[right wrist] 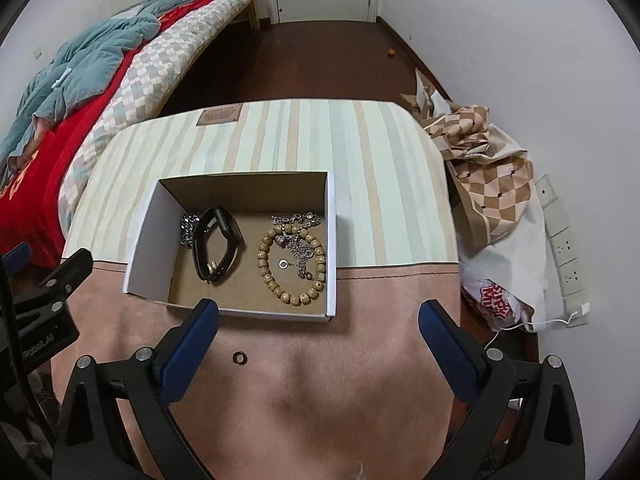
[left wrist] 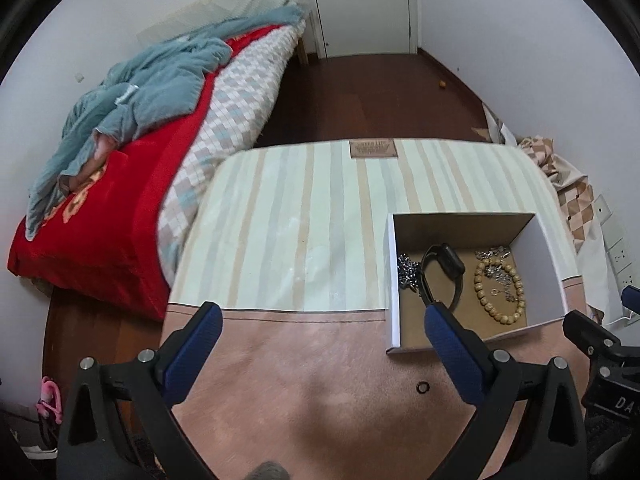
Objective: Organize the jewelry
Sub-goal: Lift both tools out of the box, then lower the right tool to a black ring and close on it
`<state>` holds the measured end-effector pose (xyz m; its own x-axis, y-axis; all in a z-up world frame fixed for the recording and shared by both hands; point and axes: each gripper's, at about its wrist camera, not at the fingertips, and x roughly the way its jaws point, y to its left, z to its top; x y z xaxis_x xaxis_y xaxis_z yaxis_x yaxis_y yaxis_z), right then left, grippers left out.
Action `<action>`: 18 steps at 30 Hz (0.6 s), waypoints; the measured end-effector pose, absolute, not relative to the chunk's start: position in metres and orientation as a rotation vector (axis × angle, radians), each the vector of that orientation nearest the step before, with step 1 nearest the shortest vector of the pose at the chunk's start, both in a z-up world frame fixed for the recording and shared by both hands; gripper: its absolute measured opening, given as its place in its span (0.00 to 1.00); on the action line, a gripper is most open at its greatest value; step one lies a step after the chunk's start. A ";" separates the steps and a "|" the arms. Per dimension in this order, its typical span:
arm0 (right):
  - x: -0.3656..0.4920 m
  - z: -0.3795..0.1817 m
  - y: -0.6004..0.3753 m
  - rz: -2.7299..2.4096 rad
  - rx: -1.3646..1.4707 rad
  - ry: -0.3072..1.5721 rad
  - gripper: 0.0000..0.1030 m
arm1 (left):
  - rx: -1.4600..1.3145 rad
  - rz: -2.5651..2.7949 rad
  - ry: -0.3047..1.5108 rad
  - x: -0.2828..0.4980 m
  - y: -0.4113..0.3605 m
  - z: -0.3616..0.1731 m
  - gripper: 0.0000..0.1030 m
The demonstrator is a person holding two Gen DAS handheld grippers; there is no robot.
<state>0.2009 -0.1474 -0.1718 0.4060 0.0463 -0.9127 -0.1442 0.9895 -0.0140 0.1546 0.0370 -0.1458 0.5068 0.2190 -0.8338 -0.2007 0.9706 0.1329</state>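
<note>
Both of my grippers hang over the near, pink part of the cloth-covered table [right wrist: 360, 152], tilted down at it, and both are released: the left gripper [left wrist: 324, 328] has its blue-padded jaws spread wide with nothing between them, and the right gripper [right wrist: 320, 320] stands just as wide and just as empty. The open cardboard box [right wrist: 138, 236] sits where the pink band meets the striped part of the cloth, and the jewelry is inside it: a black watch [right wrist: 218, 242] lies toward the left of the box floor, partly over a silver chain [right wrist: 187, 230], while a wooden bead bracelet [right wrist: 294, 266] lies toward the right with a tangle of thin silver necklaces [right wrist: 298, 240] inside and across its loop (I cannot tell how many separate chains there are). One small dark ring [right wrist: 240, 357] lies outside the box, on the pink cloth just in front of its near wall, between my two grippers. From the left wrist view, my right finger overlaps the box's near left corner; I cannot tell whether they touch.
</note>
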 end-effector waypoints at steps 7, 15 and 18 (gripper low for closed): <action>0.175 -0.135 -0.151 0.104 -0.092 1.076 0.98 | 0.029 0.264 0.927 0.125 0.033 -0.110 1.00; 0.143 -0.101 -0.153 0.096 -0.085 1.012 0.98 | 0.011 0.249 0.887 0.100 0.029 -0.089 1.00; 0.133 -0.094 -0.155 0.096 -0.074 0.993 0.98 | 0.018 0.280 0.884 0.095 0.029 -0.090 1.00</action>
